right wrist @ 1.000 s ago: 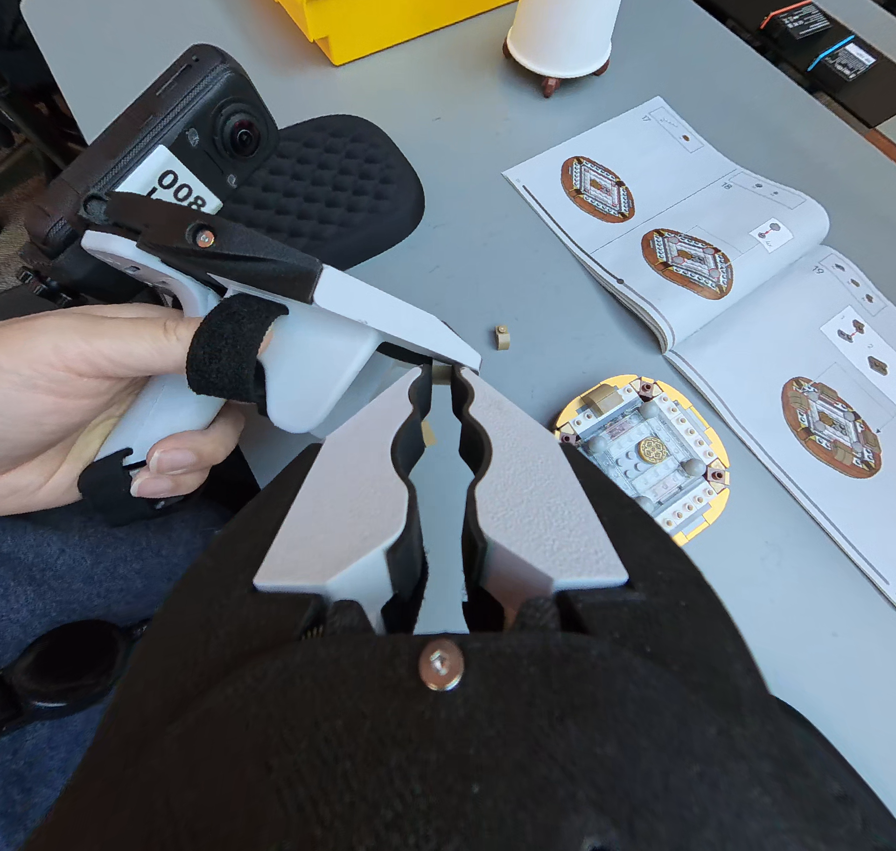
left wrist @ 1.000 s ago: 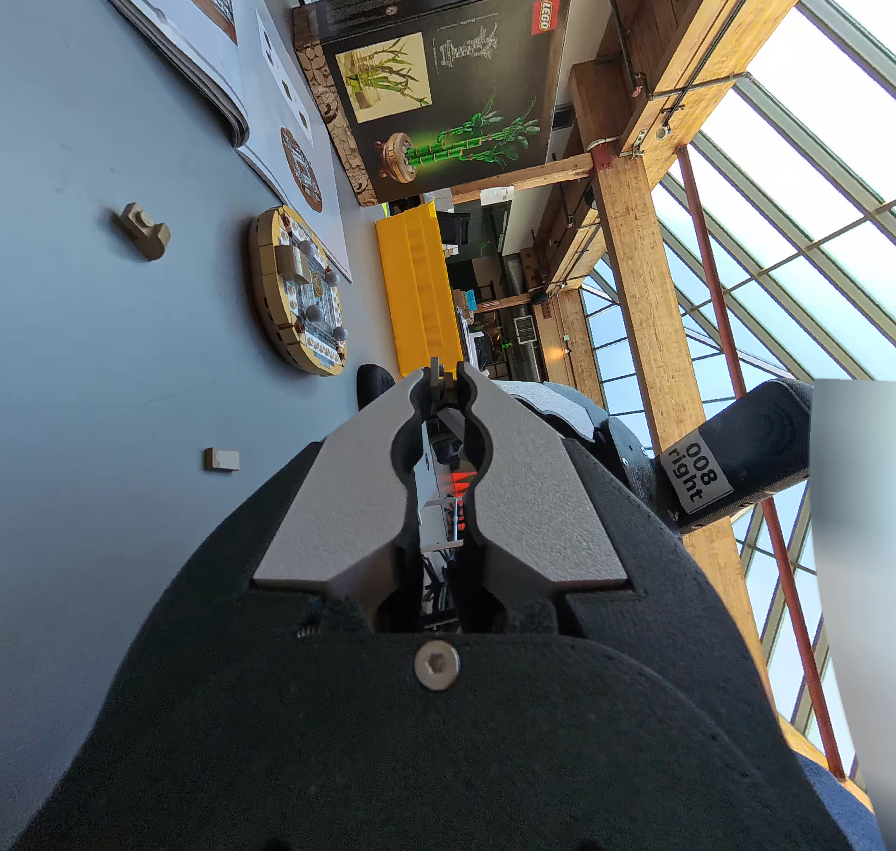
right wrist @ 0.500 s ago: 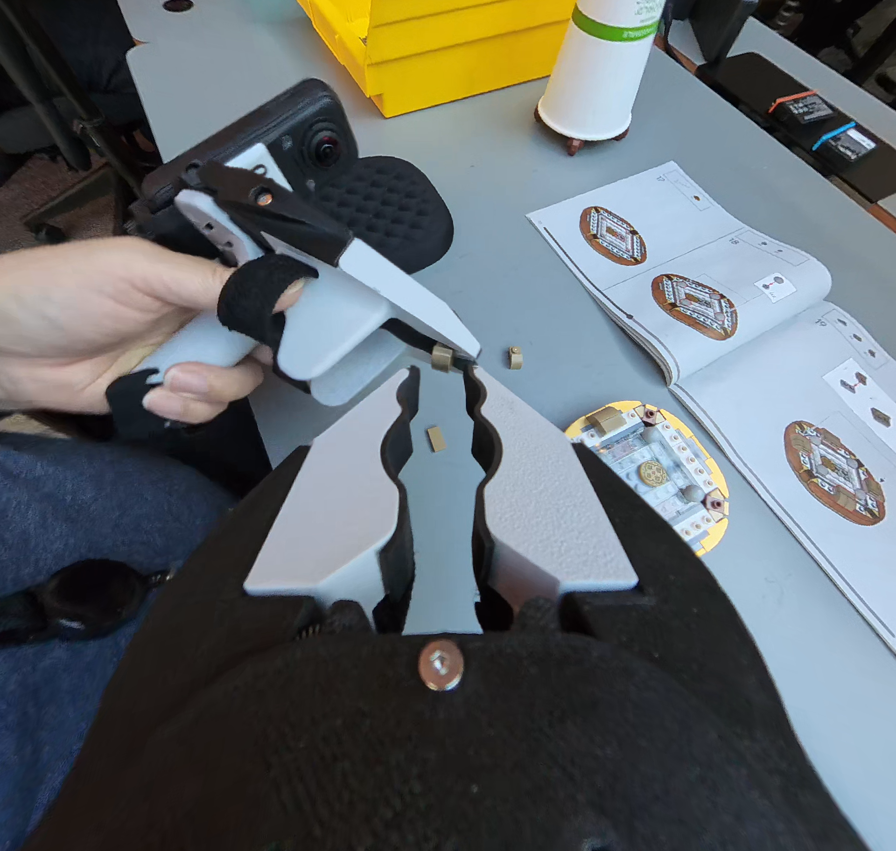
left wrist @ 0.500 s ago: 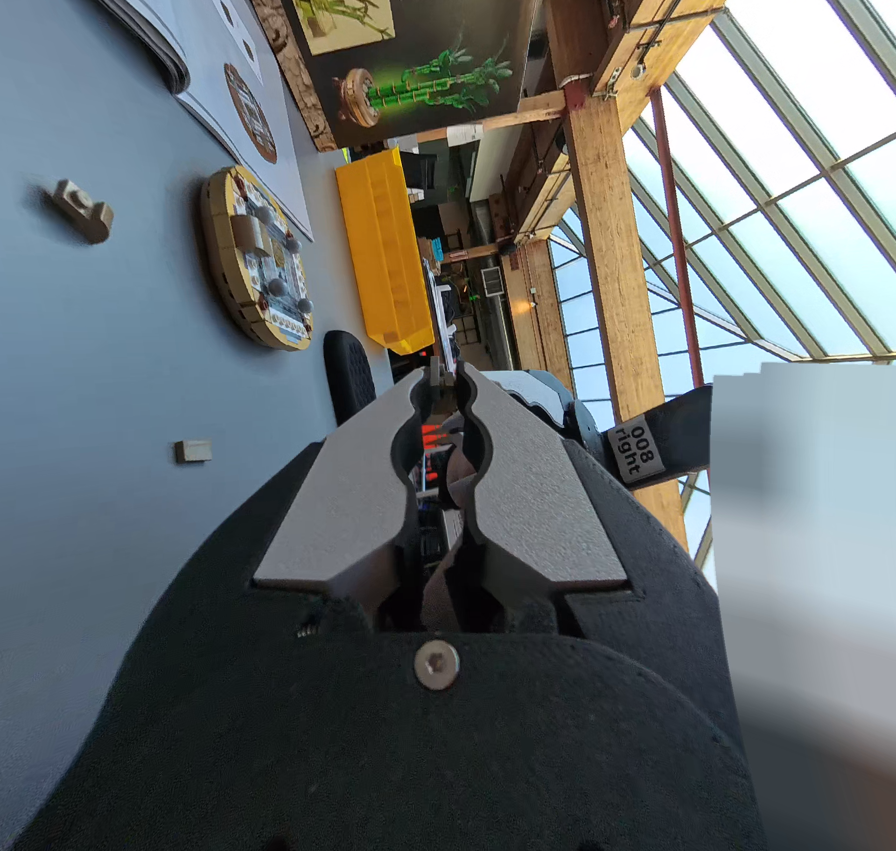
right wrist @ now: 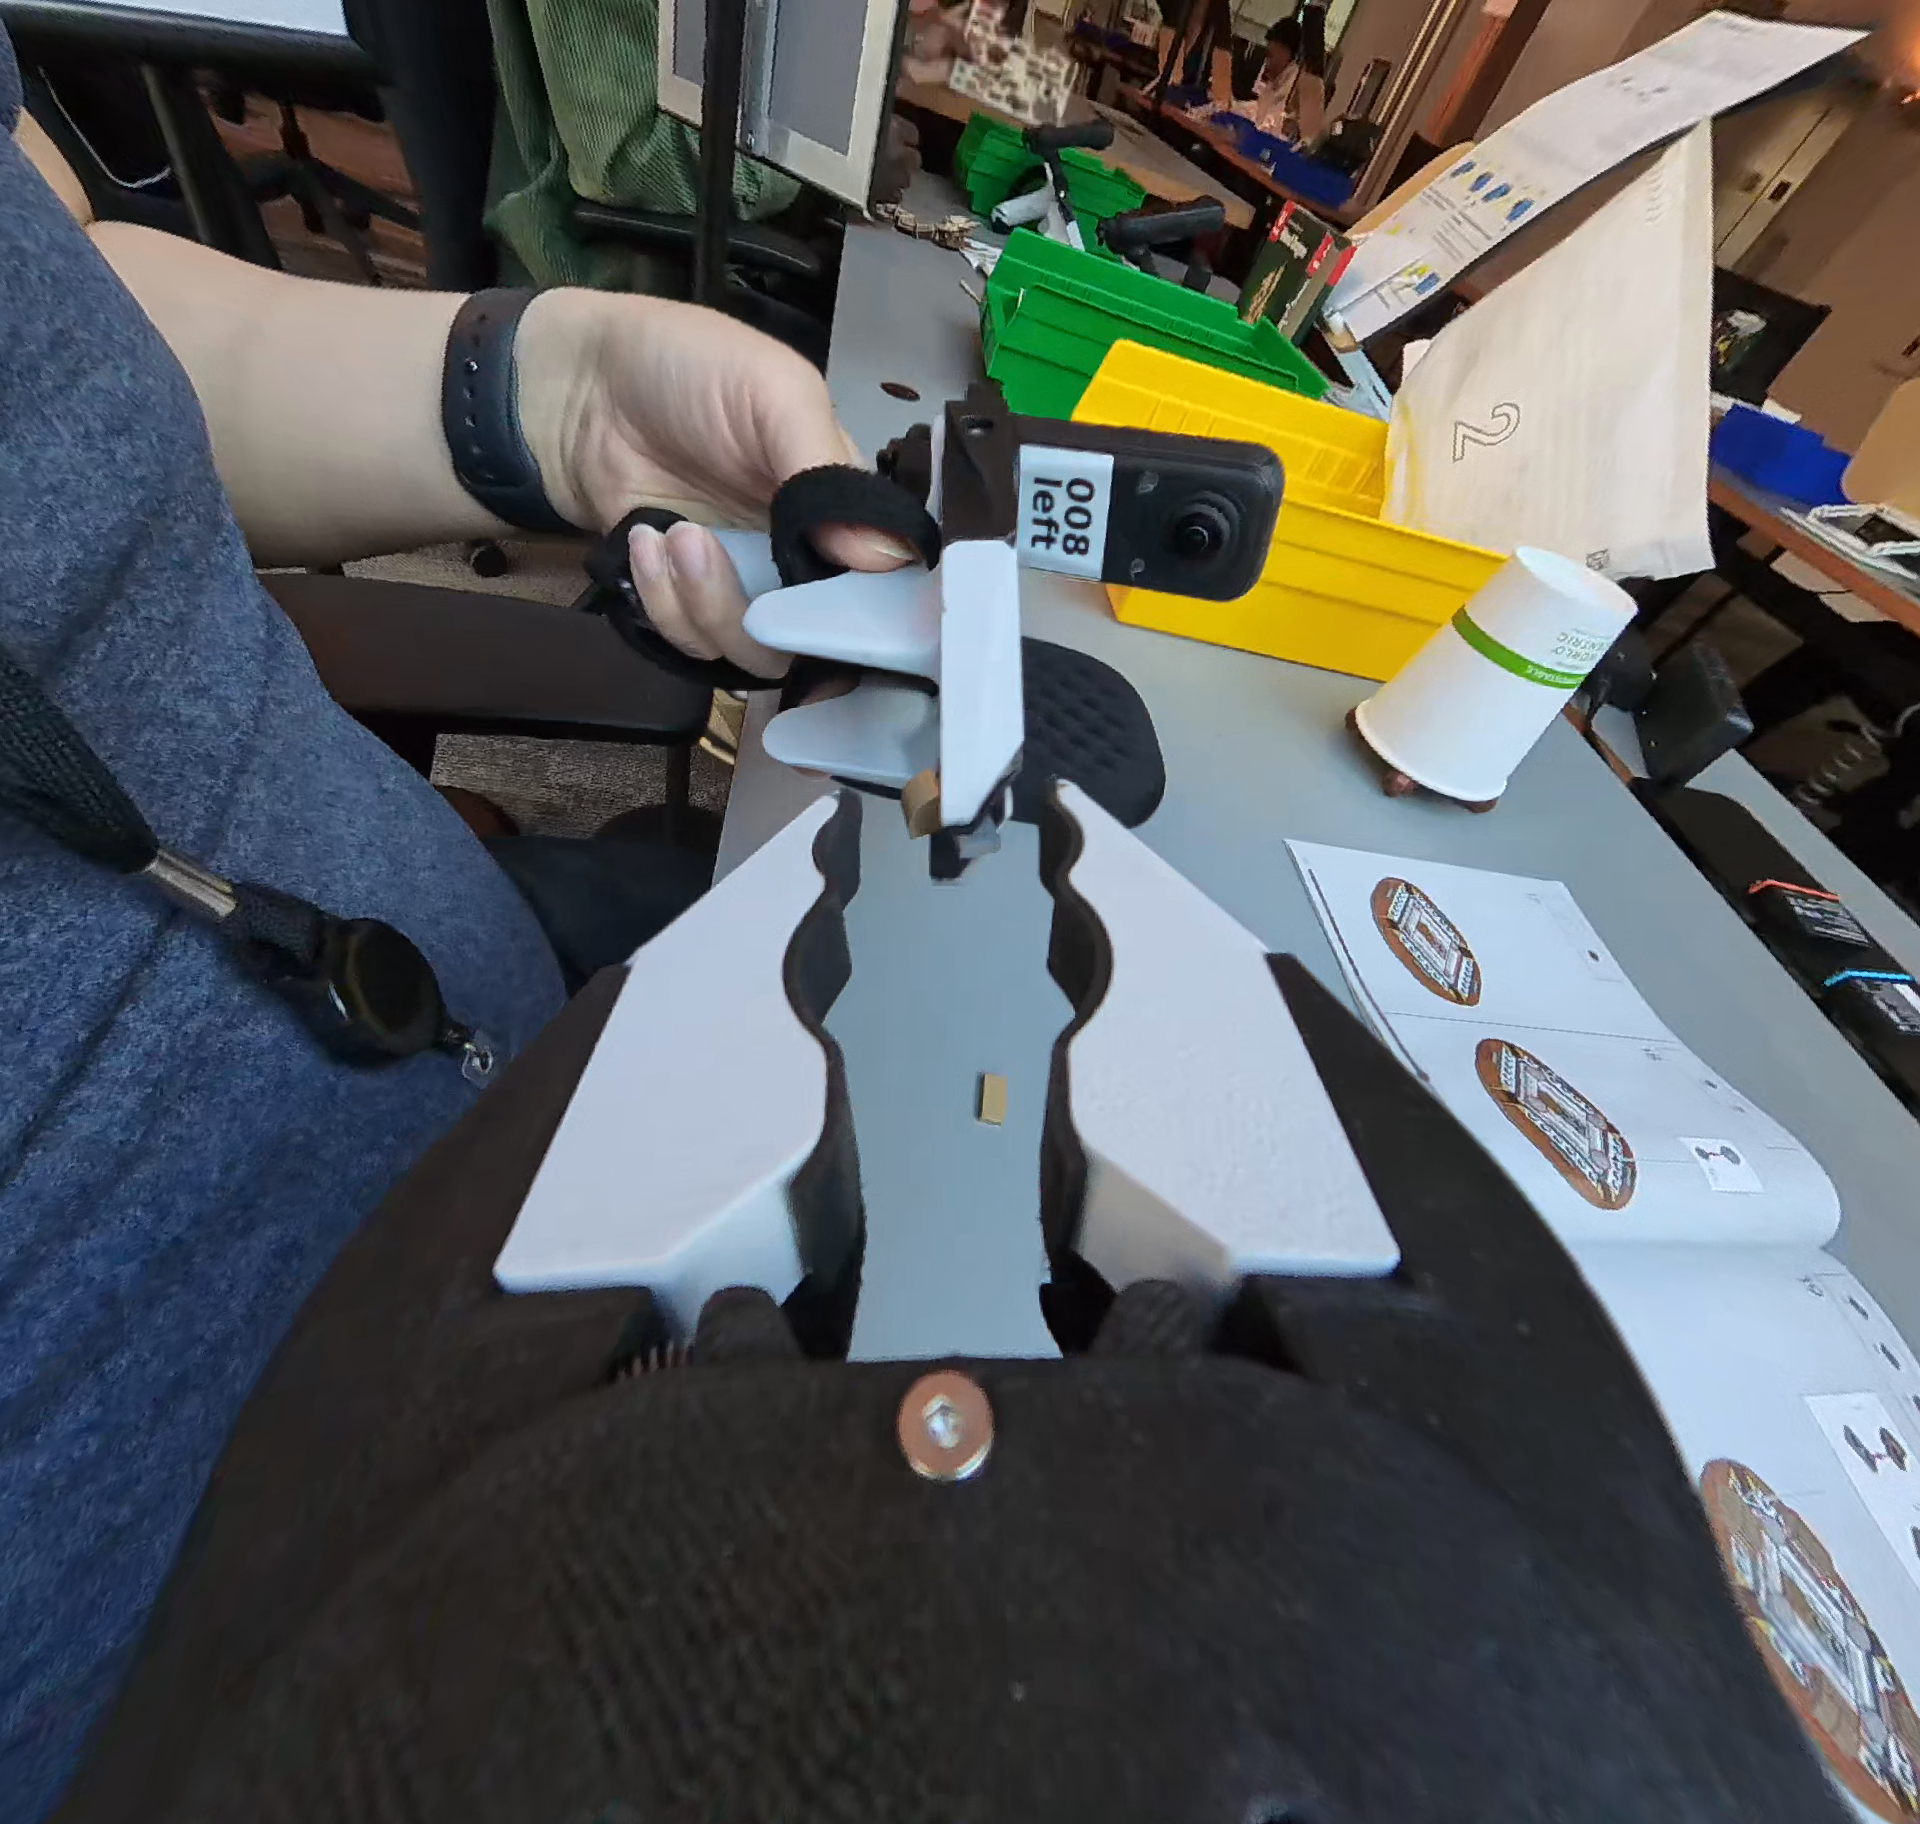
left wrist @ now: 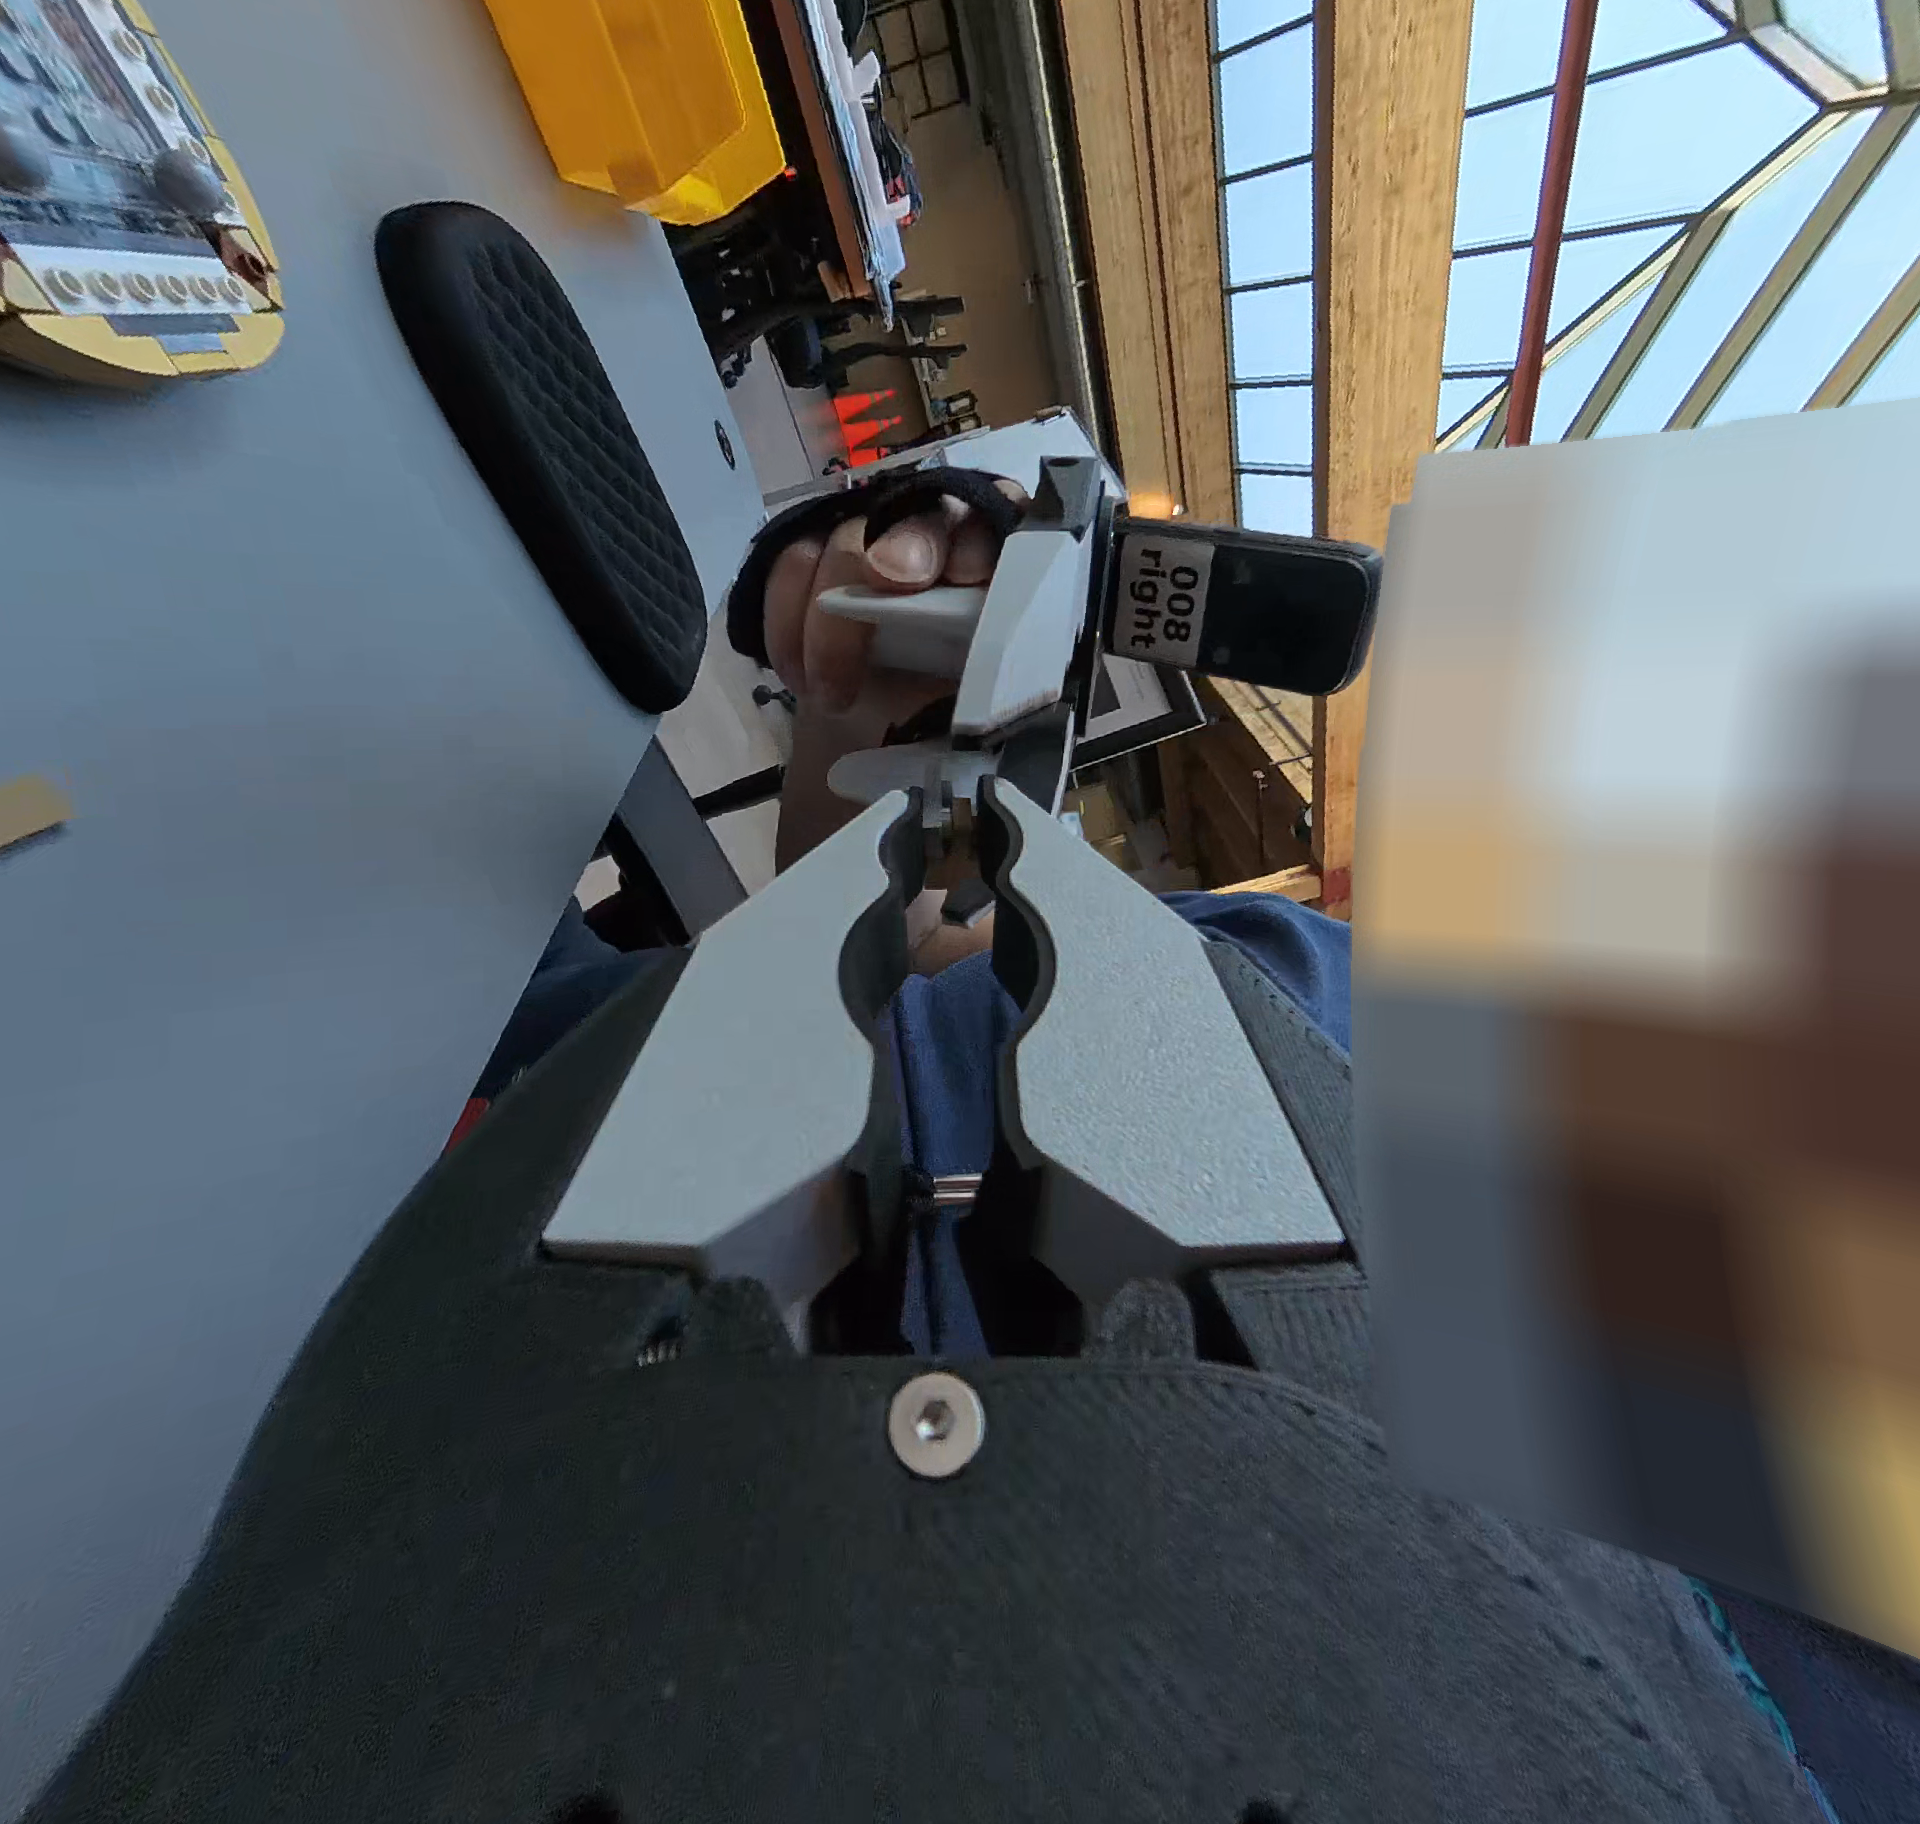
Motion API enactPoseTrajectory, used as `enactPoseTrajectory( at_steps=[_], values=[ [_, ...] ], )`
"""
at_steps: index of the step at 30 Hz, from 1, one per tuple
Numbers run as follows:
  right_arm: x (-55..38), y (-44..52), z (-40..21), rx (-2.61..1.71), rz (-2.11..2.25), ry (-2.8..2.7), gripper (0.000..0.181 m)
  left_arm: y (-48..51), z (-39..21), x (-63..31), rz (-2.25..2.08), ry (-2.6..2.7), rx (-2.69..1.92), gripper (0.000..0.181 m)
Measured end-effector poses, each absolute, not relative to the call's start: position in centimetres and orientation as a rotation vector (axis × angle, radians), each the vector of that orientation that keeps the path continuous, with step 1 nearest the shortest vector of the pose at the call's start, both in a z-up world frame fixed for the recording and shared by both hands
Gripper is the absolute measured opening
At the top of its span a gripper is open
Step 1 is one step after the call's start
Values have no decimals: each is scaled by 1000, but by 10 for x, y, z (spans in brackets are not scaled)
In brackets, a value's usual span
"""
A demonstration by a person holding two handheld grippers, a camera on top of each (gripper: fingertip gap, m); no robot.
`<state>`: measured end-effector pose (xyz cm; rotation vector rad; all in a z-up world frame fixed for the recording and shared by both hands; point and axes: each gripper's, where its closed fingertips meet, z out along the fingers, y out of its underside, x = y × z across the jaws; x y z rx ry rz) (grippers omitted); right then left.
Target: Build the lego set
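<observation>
1. Your left gripper (left wrist: 948,806) has its fingers pinched nearly together on a small tan piece (right wrist: 918,804), held in the air above the near edge of the grey worktop (right wrist: 1247,766).
2. In the left wrist view that piece is hard to make out: only a thin sliver shows at the fingertips, and its shape cannot be told.
3. Your right gripper (right wrist: 948,839) has its fingers spread wide with nothing between them. The left gripper's tips sit just ahead of that gap.
4. A second small tan tile (right wrist: 990,1097) lies flat on the worktop, seen through the gap between the right fingers.
5. The round lego base (left wrist: 114,174) is cut off at the left wrist view's upper left edge, so only part of its yellow rim and studded grey top shows. It does not show in the right wrist view.
6. The open instruction booklet (right wrist: 1538,1078) lies on the worktop to your right and runs off the frame edge.
7. A black padded rest (right wrist: 1091,735) is partly hidden behind the left gripper.
8. A yellow bin (right wrist: 1299,538), a green bin (right wrist: 1101,320) and an upturned white paper cup (right wrist: 1486,673) stand farther back.
9. Your left hand (right wrist: 665,444) wraps the gripper handle, with a dark band on the wrist.
</observation>
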<state>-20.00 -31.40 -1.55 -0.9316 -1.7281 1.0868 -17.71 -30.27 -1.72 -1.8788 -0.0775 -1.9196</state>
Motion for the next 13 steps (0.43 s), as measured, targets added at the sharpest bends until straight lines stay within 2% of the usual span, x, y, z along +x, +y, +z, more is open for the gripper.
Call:
enactPoseTrajectory(
  at_steps=[1, 8, 13],
  values=[
    [-199, -316, -13, -921, 1109, -1721, 34, -306, -18, -175, -1906, -50, -1903, 8],
    [-194, -322, -9, -940, 1295, -1708, 21, -313, -17, -167, -1943, -13, -1929, 8],
    [-191, -318, -13, -972, 1363, -1665, 21, -309, -19, -165, -1955, -48, -1960, 8]
  ],
)
